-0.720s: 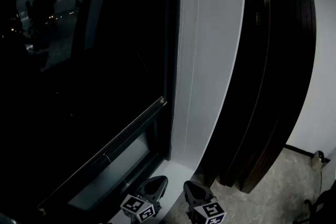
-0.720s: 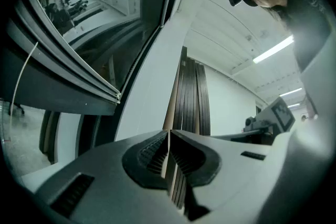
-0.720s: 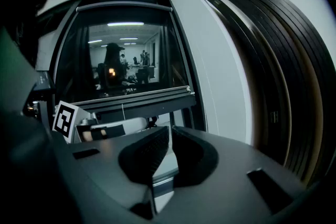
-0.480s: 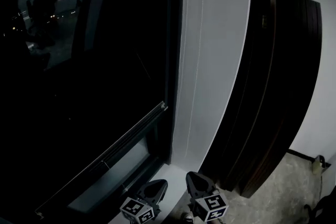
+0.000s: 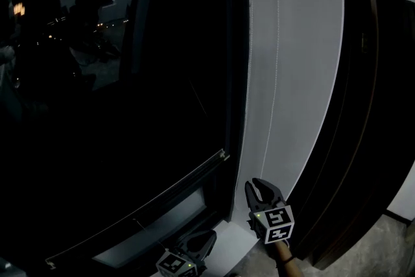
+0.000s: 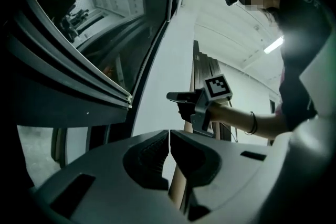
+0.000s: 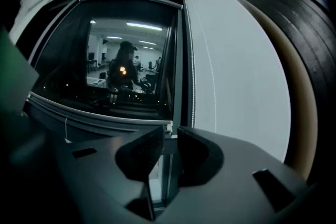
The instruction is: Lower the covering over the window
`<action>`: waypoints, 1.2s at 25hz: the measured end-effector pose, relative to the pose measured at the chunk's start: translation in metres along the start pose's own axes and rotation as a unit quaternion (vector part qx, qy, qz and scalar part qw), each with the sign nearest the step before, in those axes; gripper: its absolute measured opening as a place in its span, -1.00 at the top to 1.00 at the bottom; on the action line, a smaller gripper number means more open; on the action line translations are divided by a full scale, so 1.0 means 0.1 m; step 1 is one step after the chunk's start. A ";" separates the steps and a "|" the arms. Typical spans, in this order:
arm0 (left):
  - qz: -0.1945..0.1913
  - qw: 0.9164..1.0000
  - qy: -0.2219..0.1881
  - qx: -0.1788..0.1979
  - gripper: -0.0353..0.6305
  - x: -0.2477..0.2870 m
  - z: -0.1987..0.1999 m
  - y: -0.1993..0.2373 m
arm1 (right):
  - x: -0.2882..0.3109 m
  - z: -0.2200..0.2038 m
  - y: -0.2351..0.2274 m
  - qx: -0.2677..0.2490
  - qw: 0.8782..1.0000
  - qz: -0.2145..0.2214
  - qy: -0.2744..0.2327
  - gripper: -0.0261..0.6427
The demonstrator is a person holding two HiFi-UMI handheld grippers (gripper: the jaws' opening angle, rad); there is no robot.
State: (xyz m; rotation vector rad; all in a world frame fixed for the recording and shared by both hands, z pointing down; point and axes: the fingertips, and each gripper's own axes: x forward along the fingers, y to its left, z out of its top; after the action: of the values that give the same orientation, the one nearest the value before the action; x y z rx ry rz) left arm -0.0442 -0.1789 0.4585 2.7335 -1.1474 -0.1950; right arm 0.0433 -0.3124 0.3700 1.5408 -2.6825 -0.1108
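Note:
The window [image 5: 130,107] is dark and mirrors room lights. A slim rail [image 5: 162,194] crosses its lower part, with a paler band under it. A thin bead chain [image 5: 275,74] hangs down the white wall strip [image 5: 305,42] beside the frame. My right gripper [image 5: 261,186] is raised in front of that strip, below the chain's lower end, its jaws a little apart with nothing between them. In the right gripper view the chain [image 7: 211,71] runs above the right gripper [image 7: 169,136]. My left gripper [image 5: 207,240] stays low by the sill, and its own view shows the left gripper [image 6: 169,136] shut and empty.
Several dark wooden panels [image 5: 369,107] lean against the wall at the right. A white sill [image 5: 233,244] lies under the window, and grey floor [image 5: 392,243] shows at the lower right. The left gripper view shows the person's forearm [image 6: 236,118] holding the right gripper [image 6: 181,97].
The right gripper has risen from the sill level up in front of the white wall strip. The left gripper has stayed low. The head view has swung right and up.

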 end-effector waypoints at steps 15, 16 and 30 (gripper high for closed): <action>0.093 0.995 -0.027 0.016 0.89 0.28 0.12 0.46 | 1.37 0.53 -0.67 0.013 1.000 0.001 -0.027 0.74; 0.097 0.995 -0.026 0.018 0.89 0.27 0.10 0.49 | 1.41 0.57 -0.65 0.019 0.999 0.007 -0.035 0.74; 0.104 0.995 -0.007 0.009 0.89 0.42 -0.02 0.58 | 0.99 0.42 -0.51 0.021 0.992 0.033 -0.117 0.89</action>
State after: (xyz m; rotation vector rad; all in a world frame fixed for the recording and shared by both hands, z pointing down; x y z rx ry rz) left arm -0.0548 -0.2485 0.4704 2.6079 -1.4335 -0.1776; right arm 0.0339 -0.4217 0.3238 1.5373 -2.9303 -0.2485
